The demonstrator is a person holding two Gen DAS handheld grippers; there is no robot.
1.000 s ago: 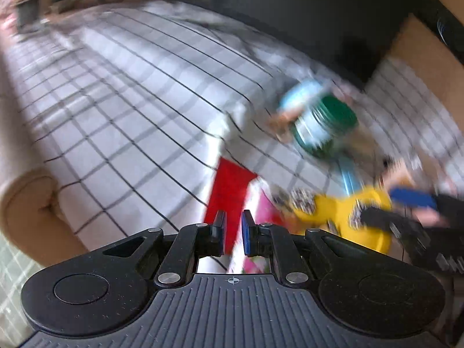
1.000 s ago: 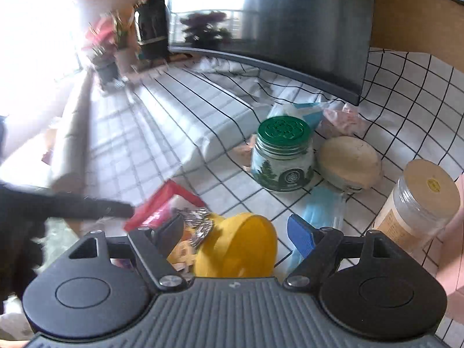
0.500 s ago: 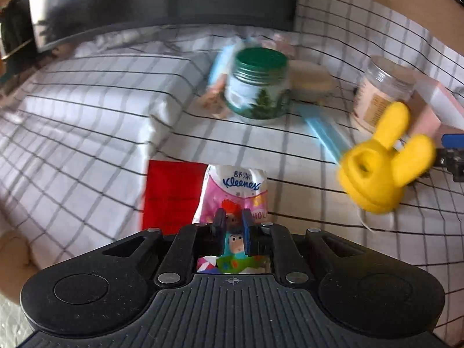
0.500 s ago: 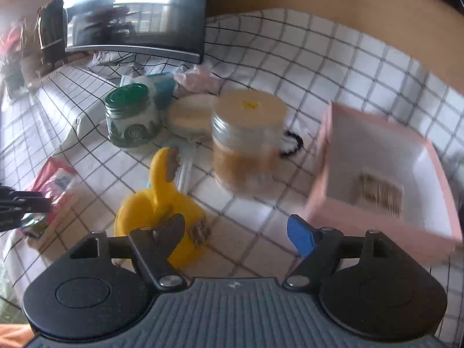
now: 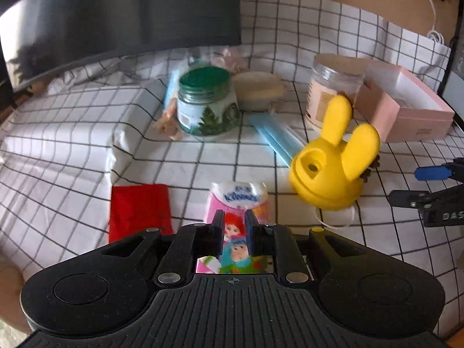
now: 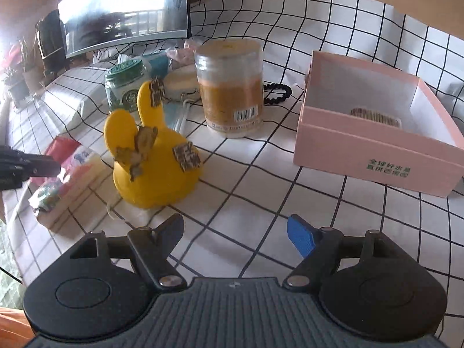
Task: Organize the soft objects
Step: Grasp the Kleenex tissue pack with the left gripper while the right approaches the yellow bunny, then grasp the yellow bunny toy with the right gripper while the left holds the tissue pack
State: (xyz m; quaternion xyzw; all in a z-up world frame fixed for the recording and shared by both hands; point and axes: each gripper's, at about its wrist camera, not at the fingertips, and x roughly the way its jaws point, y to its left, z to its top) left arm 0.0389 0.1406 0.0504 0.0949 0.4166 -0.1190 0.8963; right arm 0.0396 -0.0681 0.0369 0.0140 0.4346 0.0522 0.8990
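Near the front edge of the checked tablecloth (image 5: 203,156), the left gripper (image 5: 234,226) is now closing its narrow jaws around the tissue pack (image 5: 237,203), where a second ago it was swinging in, gripping nothing. That suggests the first soft item is being secured. The right gripper (image 6: 235,229) is hovering wide open and empty, having drawn back from the yellow rabbit toy (image 6: 153,156), which is sitting just right of the pack. The pack is looking glossy, crinkly and pillowy; the toy smooth and rubbery. A flat red pouch (image 5: 139,208) is lying left, and the rigid pink box (image 6: 377,133) is waiting far right
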